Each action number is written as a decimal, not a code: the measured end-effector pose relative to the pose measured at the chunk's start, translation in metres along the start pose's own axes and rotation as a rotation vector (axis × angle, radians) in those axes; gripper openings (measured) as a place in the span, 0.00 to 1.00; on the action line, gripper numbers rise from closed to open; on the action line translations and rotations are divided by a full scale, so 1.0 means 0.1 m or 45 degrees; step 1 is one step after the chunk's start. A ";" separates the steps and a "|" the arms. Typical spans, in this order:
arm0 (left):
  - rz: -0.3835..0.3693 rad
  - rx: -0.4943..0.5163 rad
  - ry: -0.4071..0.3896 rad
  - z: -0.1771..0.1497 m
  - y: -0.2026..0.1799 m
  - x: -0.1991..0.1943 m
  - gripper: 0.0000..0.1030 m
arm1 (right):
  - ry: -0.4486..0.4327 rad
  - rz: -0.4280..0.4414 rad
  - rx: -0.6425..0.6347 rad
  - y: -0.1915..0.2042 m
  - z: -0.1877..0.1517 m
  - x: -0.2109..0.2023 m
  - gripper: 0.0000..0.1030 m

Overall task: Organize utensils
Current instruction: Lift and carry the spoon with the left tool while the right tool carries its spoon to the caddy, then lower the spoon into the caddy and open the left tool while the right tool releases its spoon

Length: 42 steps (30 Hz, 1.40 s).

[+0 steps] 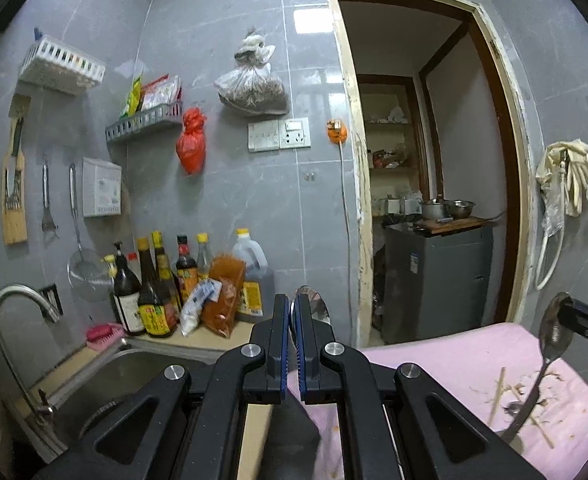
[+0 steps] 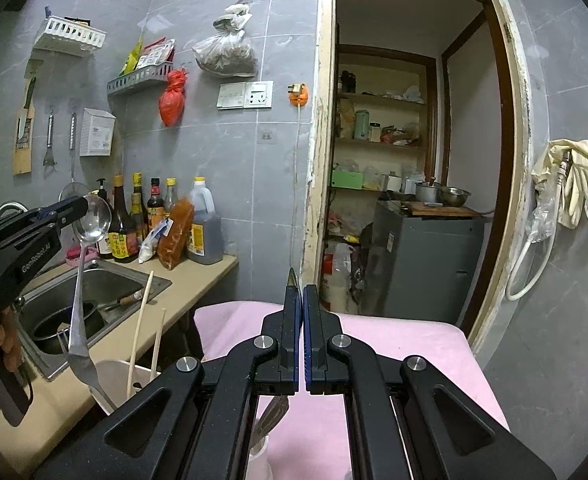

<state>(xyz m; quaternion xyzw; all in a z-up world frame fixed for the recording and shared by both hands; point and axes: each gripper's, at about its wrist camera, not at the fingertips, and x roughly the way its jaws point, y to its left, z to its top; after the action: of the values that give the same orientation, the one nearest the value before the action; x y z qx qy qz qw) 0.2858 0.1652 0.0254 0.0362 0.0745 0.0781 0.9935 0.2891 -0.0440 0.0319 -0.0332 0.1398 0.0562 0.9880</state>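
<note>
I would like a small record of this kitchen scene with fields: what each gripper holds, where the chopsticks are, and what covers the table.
left gripper: shut on a spoon, gripped at the bowl, handle hanging down
right gripper: shut on a second spoon, also gripped at the bowl, handle down
holder: pale container on the counter, with two chopsticks standing in it
left spoon's handle: low beside the holder; contact cannot be told
table cover: pink cloth, stained, with chopsticks lying on it
sink: holds a dark pot
</note>
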 end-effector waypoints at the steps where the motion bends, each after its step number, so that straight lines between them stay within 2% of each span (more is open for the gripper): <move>1: 0.016 0.020 -0.021 -0.01 -0.02 0.01 0.04 | -0.002 -0.003 0.002 0.00 0.00 0.01 0.02; 4: 0.056 0.074 -0.063 -0.08 -0.09 0.06 0.04 | -0.014 -0.024 0.011 0.02 -0.05 0.03 0.02; 9: 0.089 0.090 -0.082 -0.25 -0.14 0.14 0.04 | -0.014 -0.052 0.003 0.09 -0.16 0.06 0.02; 15: 0.131 0.172 -0.132 -0.43 -0.24 0.10 0.04 | -0.017 -0.037 -0.066 0.25 -0.21 0.07 0.02; 21: 0.169 0.240 -0.211 -0.53 -0.36 0.01 0.04 | 0.010 -0.010 -0.065 0.32 -0.27 0.09 0.02; 25: 0.158 0.300 -0.236 -0.60 -0.45 -0.02 0.04 | 0.022 0.006 -0.072 0.36 -0.31 0.09 0.02; 30: 0.121 0.321 -0.204 -0.65 -0.53 -0.06 0.04 | 0.036 0.022 -0.069 0.36 -0.35 0.09 0.02; 42: 0.001 0.194 0.027 -0.69 -0.38 -0.17 0.06 | 0.091 0.122 0.007 0.31 -0.41 0.13 0.03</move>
<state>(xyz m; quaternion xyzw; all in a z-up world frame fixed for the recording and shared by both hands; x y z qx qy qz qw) 0.2641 0.1294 -0.0429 0.1109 0.0906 0.0729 0.9870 0.2864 -0.0155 -0.0122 -0.0256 0.1764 0.1017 0.9787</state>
